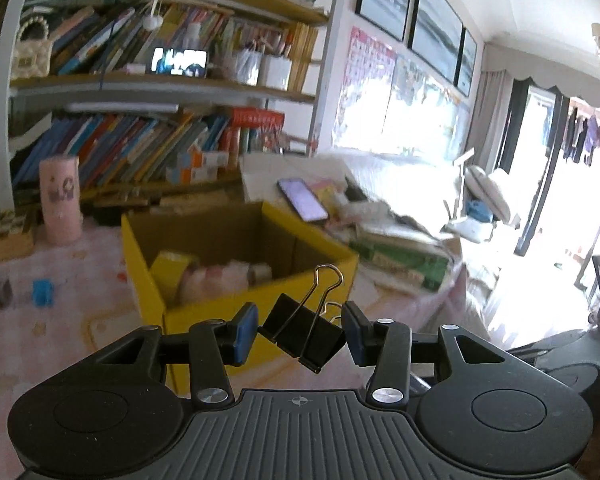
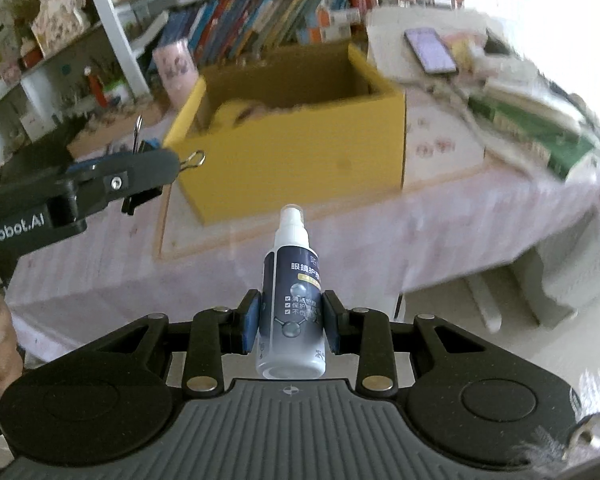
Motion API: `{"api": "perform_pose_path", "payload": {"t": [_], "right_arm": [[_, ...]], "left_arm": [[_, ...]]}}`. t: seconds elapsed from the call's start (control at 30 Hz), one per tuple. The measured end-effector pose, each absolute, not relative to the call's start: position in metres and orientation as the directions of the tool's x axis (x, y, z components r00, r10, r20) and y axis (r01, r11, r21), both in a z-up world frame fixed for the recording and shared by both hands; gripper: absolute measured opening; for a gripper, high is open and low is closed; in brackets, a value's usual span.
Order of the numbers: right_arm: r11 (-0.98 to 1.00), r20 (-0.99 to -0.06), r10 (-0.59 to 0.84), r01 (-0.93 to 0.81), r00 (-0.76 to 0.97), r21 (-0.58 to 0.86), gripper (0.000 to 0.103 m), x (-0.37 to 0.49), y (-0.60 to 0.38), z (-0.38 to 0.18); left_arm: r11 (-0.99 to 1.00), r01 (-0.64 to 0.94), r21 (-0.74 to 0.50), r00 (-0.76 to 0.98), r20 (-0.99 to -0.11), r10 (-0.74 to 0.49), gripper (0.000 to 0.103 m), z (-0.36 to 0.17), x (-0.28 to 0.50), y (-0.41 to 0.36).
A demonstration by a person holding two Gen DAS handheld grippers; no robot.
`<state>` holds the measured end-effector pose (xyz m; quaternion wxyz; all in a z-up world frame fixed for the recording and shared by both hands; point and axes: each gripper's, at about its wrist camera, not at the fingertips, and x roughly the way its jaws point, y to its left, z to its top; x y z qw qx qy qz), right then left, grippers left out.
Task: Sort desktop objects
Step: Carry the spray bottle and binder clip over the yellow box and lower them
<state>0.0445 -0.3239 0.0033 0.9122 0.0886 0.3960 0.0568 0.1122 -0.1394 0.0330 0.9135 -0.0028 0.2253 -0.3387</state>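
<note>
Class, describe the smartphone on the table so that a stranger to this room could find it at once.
Start at the open yellow cardboard box on the pink-patterned tablecloth. Look just beyond its far right corner, to the white sheet at the near edge of a heap of papers and books. There lies the flat dark smartphone, the only thing in that heap with a lit, pale purple screen.

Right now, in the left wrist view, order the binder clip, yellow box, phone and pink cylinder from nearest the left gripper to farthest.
1. Binder clip, held in the left gripper.
2. Yellow box, just ahead.
3. Phone, behind the box, and pink cylinder, far left: too close to call.
</note>
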Motion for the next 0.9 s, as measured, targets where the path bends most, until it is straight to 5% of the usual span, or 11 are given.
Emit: {"api": "perform_pose_path", "payload": {"t": [0.4,0.9], "right_arm": [[0.972,-0.591,0.23,-0.149,0.774,0.182,0.03,0.123,-0.372,0.056],[0.943,-0.627,0.253,-0.332,0.736,-0.01,0.03,0.24,-0.377,0.032]], "left_arm": [[0.835,0.539,-0.11,0.763,-0.356,-0.539,0.045,0.05,0.171,-0.177],[0.884,0.465,-0.043,0.765,-0.484,-0.425,0.045,0.013,0.23,-0.213]]}}
